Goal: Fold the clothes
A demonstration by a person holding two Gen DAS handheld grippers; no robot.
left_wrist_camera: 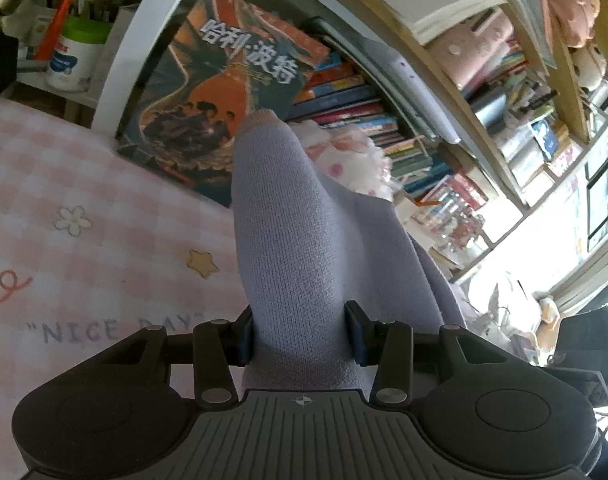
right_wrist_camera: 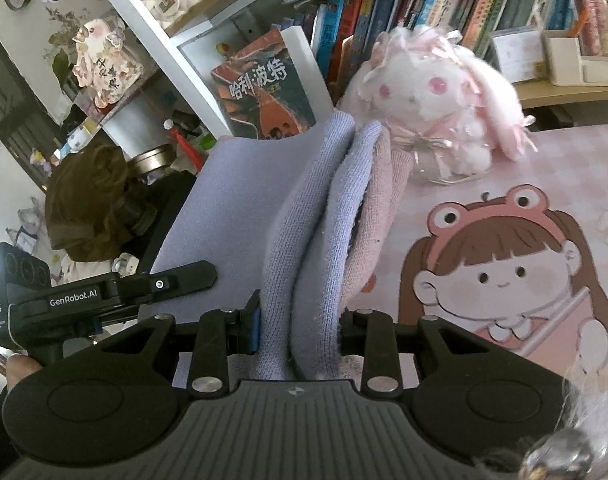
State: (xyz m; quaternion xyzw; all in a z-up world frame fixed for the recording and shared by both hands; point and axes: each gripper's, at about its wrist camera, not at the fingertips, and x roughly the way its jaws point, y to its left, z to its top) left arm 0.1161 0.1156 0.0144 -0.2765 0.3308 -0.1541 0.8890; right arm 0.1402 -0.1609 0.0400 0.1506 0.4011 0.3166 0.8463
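Gripping a lavender knitted garment [left_wrist_camera: 304, 248] with a pink cuff, my left gripper [left_wrist_camera: 300, 336] had its blue-padded jaws pressed on a thick bunch of the fabric, which rose up in front of the lens and hid much of the view. My right gripper [right_wrist_camera: 298, 330] clamped another stretch of the same knit [right_wrist_camera: 304, 220], doubled into several folds with pink lining showing; its fingertips were buried in the cloth. The garment hung above a pink checked tablecloth [left_wrist_camera: 84, 200] printed with a cartoon girl [right_wrist_camera: 504, 264], and I could not tell whether its lower part touched the table. From the right wrist view, the left gripper's black body [right_wrist_camera: 84, 300] sat at the left edge, partly cut off. Behind stood a fluffy white-and-pink plush bunny [right_wrist_camera: 428, 100], a book with an orange cover [left_wrist_camera: 228, 96] and crowded bookshelves [left_wrist_camera: 484, 80].
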